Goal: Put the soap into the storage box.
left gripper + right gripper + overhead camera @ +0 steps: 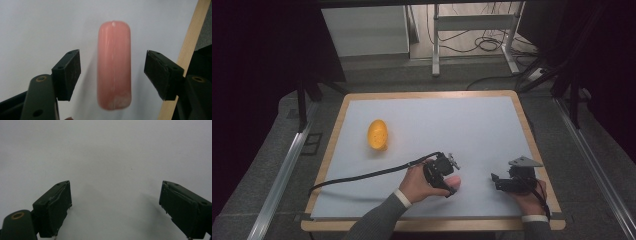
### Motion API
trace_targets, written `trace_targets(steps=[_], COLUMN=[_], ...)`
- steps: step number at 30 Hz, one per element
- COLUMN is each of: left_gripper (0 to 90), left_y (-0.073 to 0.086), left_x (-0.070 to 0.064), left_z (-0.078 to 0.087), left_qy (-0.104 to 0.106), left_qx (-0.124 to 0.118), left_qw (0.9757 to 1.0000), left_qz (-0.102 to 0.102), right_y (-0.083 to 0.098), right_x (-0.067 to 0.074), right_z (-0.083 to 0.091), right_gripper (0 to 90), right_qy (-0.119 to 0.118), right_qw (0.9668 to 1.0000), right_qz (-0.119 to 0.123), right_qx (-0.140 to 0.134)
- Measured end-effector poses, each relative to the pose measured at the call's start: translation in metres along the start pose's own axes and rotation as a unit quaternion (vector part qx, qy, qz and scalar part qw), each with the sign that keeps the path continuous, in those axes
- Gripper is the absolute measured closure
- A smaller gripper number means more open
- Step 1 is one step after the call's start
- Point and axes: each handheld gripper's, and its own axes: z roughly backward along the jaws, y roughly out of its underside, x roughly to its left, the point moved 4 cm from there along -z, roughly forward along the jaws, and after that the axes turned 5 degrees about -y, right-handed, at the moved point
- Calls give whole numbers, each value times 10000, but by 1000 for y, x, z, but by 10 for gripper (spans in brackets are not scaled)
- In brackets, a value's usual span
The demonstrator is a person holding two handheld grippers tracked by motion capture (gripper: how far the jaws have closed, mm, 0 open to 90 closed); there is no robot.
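Between the two black pads [68, 72] of the left gripper [113, 75], in the left gripper view, lay a pink sausage-shaped object [114, 65], long and round-ended, with a pale scuffed patch at its nearer end. The jaws stood spread wide, one on each side of it, and neither pad touched it. It rested on the pale grey mat [37, 30], and the light wooden edge of the table [190, 60] ran up the right side of that view.

From the high view, the left gripper [451, 176] sat low over the near middle of the mat [452, 125], gripped in the person's left hand [424, 184], a grey sleeve [377, 222] behind the wrist. Its black cable [362, 176] trailed off leftward across the mat. The pink object showed just at the gripper's front end, near the thumb.

In the right gripper view, the right gripper [115, 207] also had its jaws spread wide, with bare mat between them. From above, the right gripper [496, 181] lay near the mat's right edge, held in the right hand [527, 197], the grey three-cornered plate [524, 162] on top.

Well apart from both, on the left half of the mat, lay a yellow-orange oval object [377, 134].
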Motion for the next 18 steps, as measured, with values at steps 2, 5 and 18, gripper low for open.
trace_targets(steps=[2,5,18], left_gripper=[342,377,599], left_y=[0,1,5], left_x=[3,3,0], left_z=[-4,-10,-16], left_qy=[-50,-51,-76], left_qx=[78,137,311], left_qw=[10000,9999,9995], left_qz=[31,22,-81], right_y=[0,0,2], right_x=[0,-1,-2], right_z=[0,0,-2], right_gripper=[104,104,104], right_qy=[0,2,17], right_qw=[10000,10000,10000], right_qz=[-5,-8,-22], right_qx=[-11,-8,28])
